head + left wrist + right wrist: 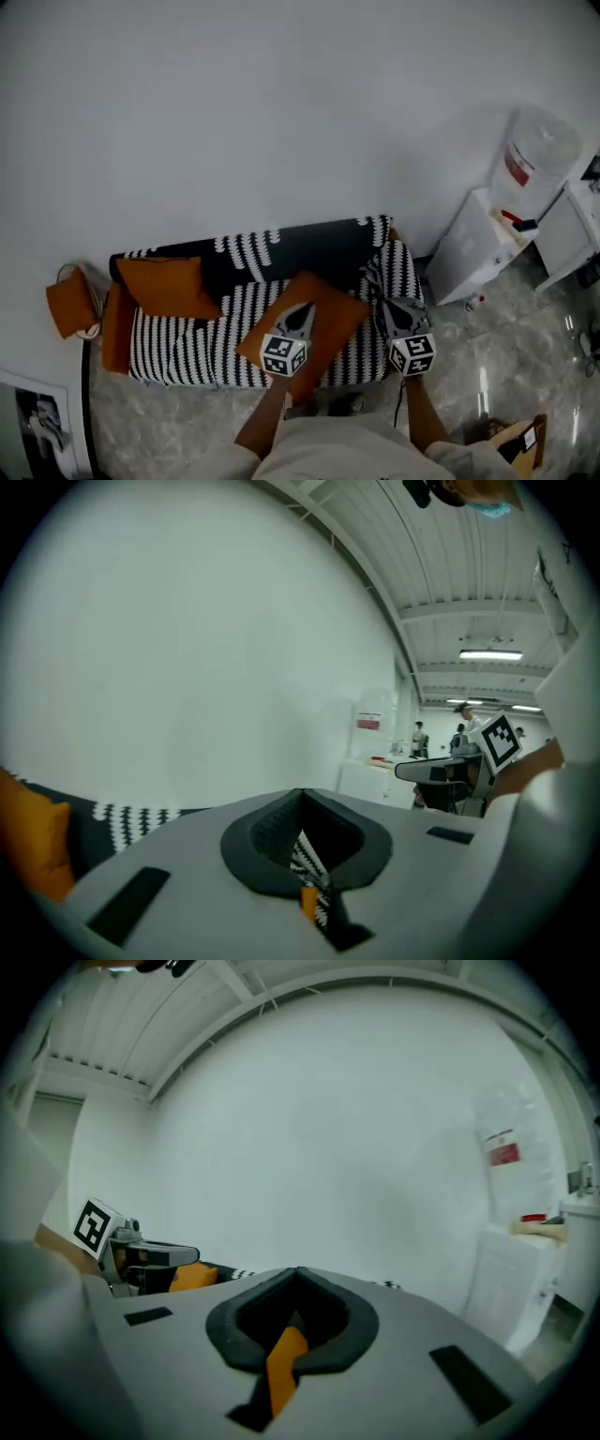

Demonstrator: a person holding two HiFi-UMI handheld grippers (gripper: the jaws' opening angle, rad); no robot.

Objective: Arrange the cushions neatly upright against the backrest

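Note:
A black-and-white zigzag sofa (187, 347) stands against the white wall. One orange cushion (169, 286) leans on the backrest at the left, and it shows at the left edge of the left gripper view as the orange cushion (33, 846). A second orange cushion (328, 323) lies flat on the middle of the seat. My left gripper (305, 309) hovers over this flat cushion, jaws shut and empty. My right gripper (392, 305) is over the sofa's right end, also shut and empty. Each gripper view shows shut jaws, the left gripper (302, 794) and the right gripper (298, 1274).
An orange pad (117, 328) covers the sofa's left arm, and another orange cushion (70, 302) sits beyond it by the wall. A white cabinet (473, 246) and a water dispenser (534, 155) stand to the right of the sofa. The floor is glossy marble.

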